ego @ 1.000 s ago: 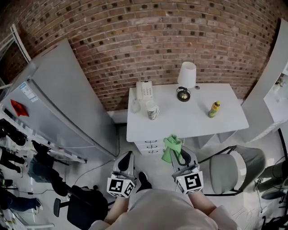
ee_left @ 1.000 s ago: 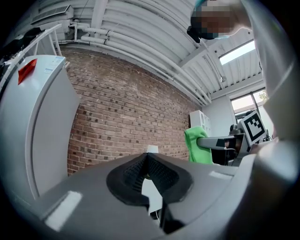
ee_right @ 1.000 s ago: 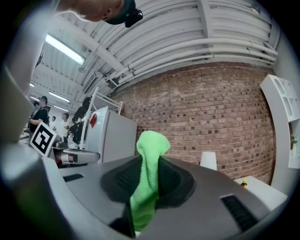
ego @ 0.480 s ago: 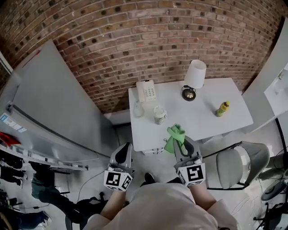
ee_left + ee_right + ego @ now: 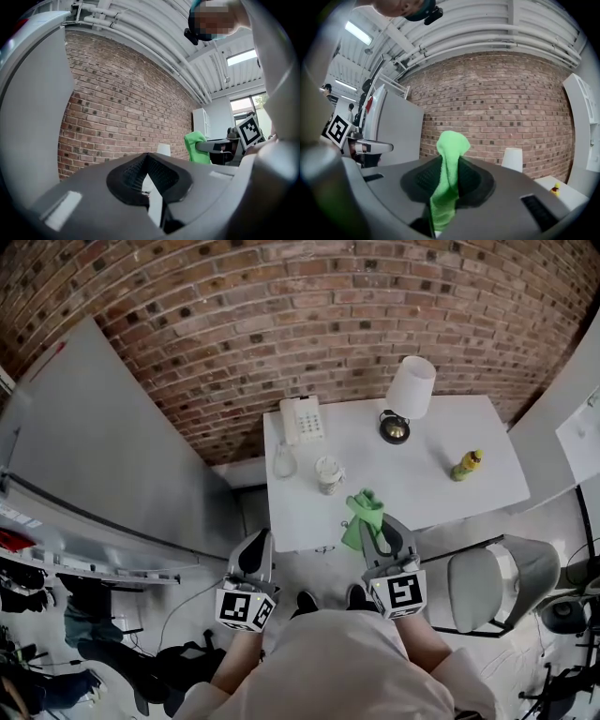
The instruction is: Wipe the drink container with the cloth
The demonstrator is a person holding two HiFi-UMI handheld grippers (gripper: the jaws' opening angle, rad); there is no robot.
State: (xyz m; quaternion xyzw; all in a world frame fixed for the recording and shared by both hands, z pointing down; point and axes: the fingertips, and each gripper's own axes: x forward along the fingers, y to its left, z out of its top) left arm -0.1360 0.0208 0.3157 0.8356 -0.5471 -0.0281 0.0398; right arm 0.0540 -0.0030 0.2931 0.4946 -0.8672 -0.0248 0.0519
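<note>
A small yellow-green drink bottle (image 5: 467, 466) stands upright at the right end of the white table (image 5: 422, 493); it also shows in the right gripper view (image 5: 555, 189). My right gripper (image 5: 376, 527) is shut on a green cloth (image 5: 361, 514), held at the table's front edge, well short of the bottle. The cloth (image 5: 449, 154) sticks up between the jaws of that gripper (image 5: 449, 171). My left gripper (image 5: 255, 555) hangs left of the table over the floor, jaws together with nothing in them (image 5: 149, 177).
On the table stand a white phone (image 5: 303, 420), a clear glass (image 5: 284, 463), a patterned cup (image 5: 328, 474) and a lamp (image 5: 407, 397). A brick wall is behind, a grey refrigerator (image 5: 112, 446) at left, and a grey chair (image 5: 487, 582) at the table's right front.
Both grippers have come closer to the table. The green cloth now reaches the table's front edge. The right gripper's hold on it is unchanged.
</note>
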